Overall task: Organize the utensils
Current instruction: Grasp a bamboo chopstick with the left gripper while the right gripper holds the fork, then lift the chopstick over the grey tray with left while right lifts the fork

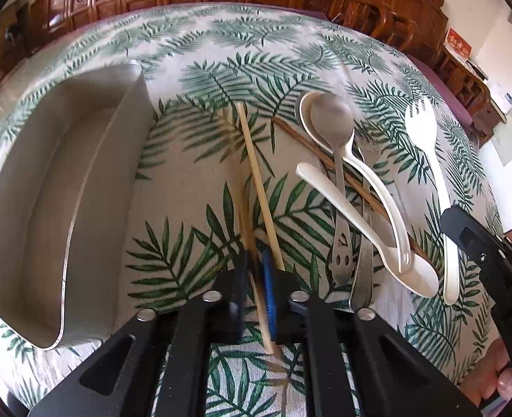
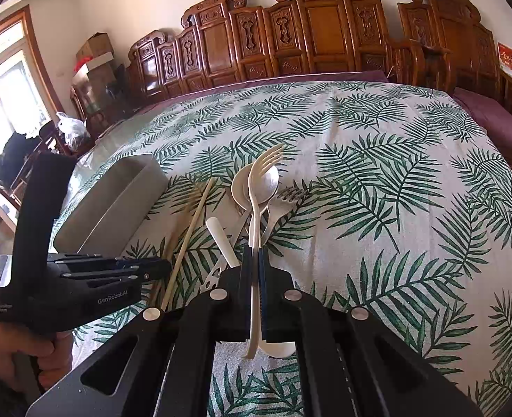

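Observation:
My left gripper (image 1: 255, 278) points down at the leaf-print tablecloth and is shut on a pale wooden chopstick (image 1: 247, 222). A second light chopstick (image 1: 256, 170) lies just right of its blue pad. An empty grey tray (image 1: 131, 132) stands to the left. My right gripper (image 2: 254, 267) is shut on the handle of a white plastic fork (image 2: 256, 187), whose tines point away. That fork (image 1: 426, 160) is at the right of the left wrist view, beside the right gripper (image 1: 454, 219). The left gripper (image 2: 162, 267) and both chopsticks (image 2: 193, 222) appear at the left of the right wrist view.
A heap between the grippers holds a metal spoon (image 1: 332, 118), two white spoons (image 1: 419, 278), a metal fork (image 1: 363, 243) and a dark brown chopstick (image 1: 325, 160). Carved wooden chairs (image 2: 290, 34) line the table's far edge. A hand (image 2: 13, 347) holds the left gripper.

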Demonstrator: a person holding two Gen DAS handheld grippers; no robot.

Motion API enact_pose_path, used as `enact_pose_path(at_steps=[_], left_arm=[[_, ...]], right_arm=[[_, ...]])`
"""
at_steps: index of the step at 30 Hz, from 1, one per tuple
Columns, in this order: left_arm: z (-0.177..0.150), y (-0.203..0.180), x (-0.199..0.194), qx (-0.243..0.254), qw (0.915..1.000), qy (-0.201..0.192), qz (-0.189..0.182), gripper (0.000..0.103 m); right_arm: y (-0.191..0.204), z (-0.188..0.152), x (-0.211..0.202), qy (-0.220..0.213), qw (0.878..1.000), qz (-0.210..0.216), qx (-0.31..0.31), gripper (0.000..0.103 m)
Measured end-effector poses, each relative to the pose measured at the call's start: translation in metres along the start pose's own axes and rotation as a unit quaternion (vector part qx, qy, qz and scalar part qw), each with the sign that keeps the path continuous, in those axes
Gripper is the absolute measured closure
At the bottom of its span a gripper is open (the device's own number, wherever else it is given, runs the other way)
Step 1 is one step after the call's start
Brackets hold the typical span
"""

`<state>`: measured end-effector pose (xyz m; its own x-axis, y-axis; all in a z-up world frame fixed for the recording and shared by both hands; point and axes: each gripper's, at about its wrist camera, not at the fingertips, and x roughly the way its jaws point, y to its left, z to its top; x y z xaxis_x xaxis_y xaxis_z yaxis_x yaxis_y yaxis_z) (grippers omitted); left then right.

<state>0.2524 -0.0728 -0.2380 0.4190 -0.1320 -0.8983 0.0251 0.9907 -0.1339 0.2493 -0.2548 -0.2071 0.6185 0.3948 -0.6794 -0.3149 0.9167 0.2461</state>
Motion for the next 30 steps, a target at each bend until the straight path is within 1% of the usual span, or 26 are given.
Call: enact_pose_path(at_steps=[5, 11, 21, 28, 30], left_arm=[[-0.004, 0.000, -0.005, 0.004, 1.0000, -0.006, 0.000, 0.099], [-0.005, 0.001, -0.017, 0.012, 0.9998, -0.017, 0.000, 0.099], [-0.010, 0.010, -0.009, 0.019, 0.9998, 0.003, 0.002, 0.099], [-0.010, 0.013, -0.017, 0.022, 0.9996, -0.015, 0.007, 0.099], [-0.011, 0.013, -0.023, 0.026, 0.9993, -0.026, 0.008, 0.099]], right_arm=[[0.003, -0.001, -0.003, -0.003, 1.000, -0.001, -0.003, 0.098], [0.005, -0.004, 0.000, 0.003, 1.000, -0.003, -0.008, 0.098], [0.012, -0.008, 0.002, 0.010, 1.000, -0.006, -0.021, 0.098], [0.013, -0.010, 0.004, 0.010, 1.000, -0.005, -0.024, 0.098], [0.014, -0.011, 0.005, 0.011, 1.000, -0.005, -0.026, 0.098]])
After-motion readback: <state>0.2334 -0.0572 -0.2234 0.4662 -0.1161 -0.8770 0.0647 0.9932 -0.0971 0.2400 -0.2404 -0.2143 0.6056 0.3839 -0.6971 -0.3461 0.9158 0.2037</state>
